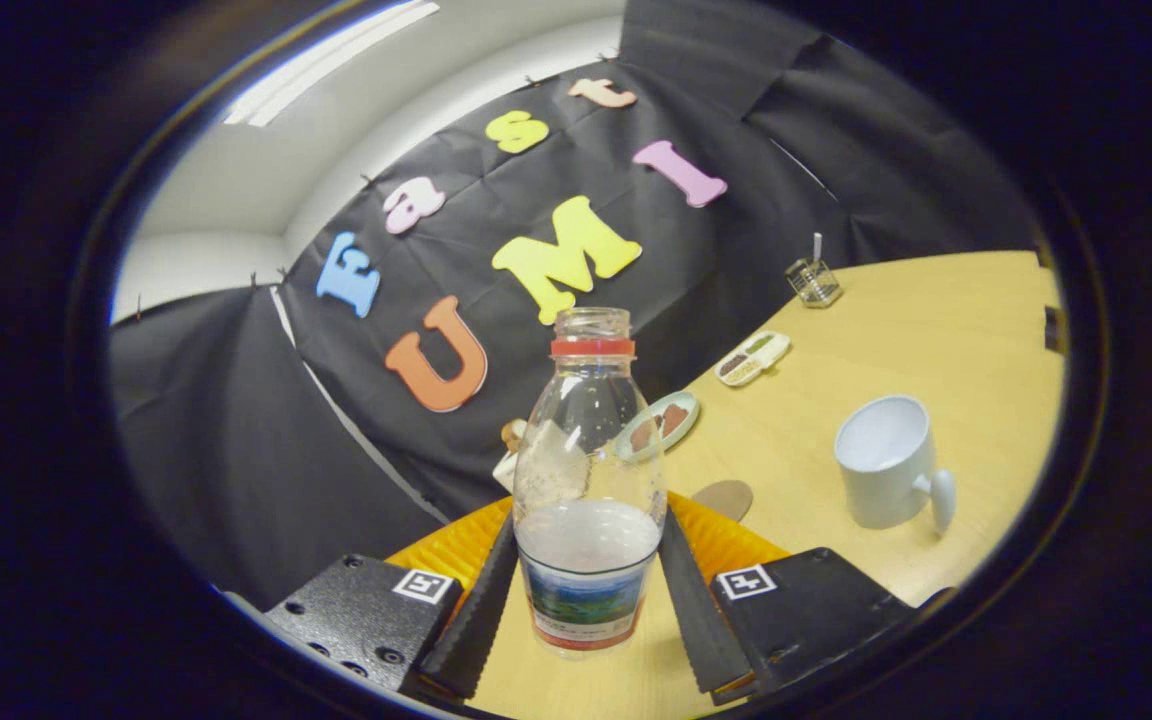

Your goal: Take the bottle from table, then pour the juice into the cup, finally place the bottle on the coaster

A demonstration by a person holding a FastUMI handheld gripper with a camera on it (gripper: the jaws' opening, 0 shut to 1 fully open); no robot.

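Hand-held gripper (586, 600) clasped the upright bottle (588, 480) between my fingers; the cup (886, 460) stood ahead to the right.

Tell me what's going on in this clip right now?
A hand-held gripper has its two black ribbed fingers pressed against the sides of an uncapped clear plastic bottle with a red neck ring, partly filled with pale juice. The view is tilted, so the bottle seems lifted off the wooden table. A white mug waits beyond, apparently empty, and a round brown coaster lies just behind the bottle.
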